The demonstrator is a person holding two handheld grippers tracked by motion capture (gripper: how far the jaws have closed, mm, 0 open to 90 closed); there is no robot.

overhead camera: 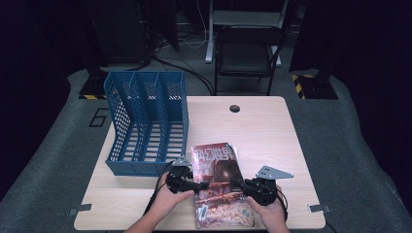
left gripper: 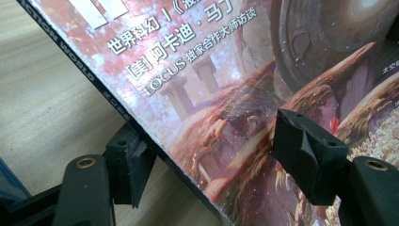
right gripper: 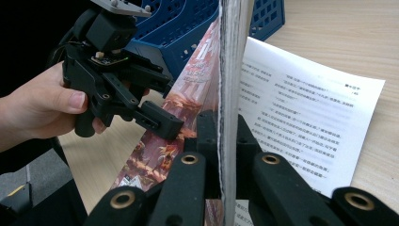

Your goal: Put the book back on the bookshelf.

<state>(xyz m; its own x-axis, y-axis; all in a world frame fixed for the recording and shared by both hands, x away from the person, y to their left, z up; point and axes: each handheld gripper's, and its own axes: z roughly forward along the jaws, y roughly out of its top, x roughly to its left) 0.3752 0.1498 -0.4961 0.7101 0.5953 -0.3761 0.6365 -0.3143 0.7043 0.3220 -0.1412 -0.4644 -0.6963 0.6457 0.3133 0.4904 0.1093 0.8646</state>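
Pale wood is what I see under everything: one surface [overhead camera: 262,126] carrying one blue file rack [overhead camera: 145,121] with three slots at its far left, and one magazine [overhead camera: 221,187] with a reddish cover lying at the near edge, between my two hands. I count two hand-held grippers, one in each hand.

My right hand-held gripper [overhead camera: 241,186] sits at the magazine's right side. In the right gripper view its jaws are pressed together on a thick stack of the magazine's pages [right gripper: 230,70], pinching that edge so it stands upright, while one white printed page [right gripper: 306,117] lies open and flat on the surface just to the right of it.

My left hand-held gripper [overhead camera: 201,185] is at the magazine's left side, near the rack's front corner. Its jaws are spread: in the left gripper view they straddle the dark spine edge, one pad [left gripper: 129,162] beside it over the bare wood, the other [left gripper: 301,150] over the cover [left gripper: 226,94]. I cannot tell whether either pad touches the paper; I see no squeeze on it.
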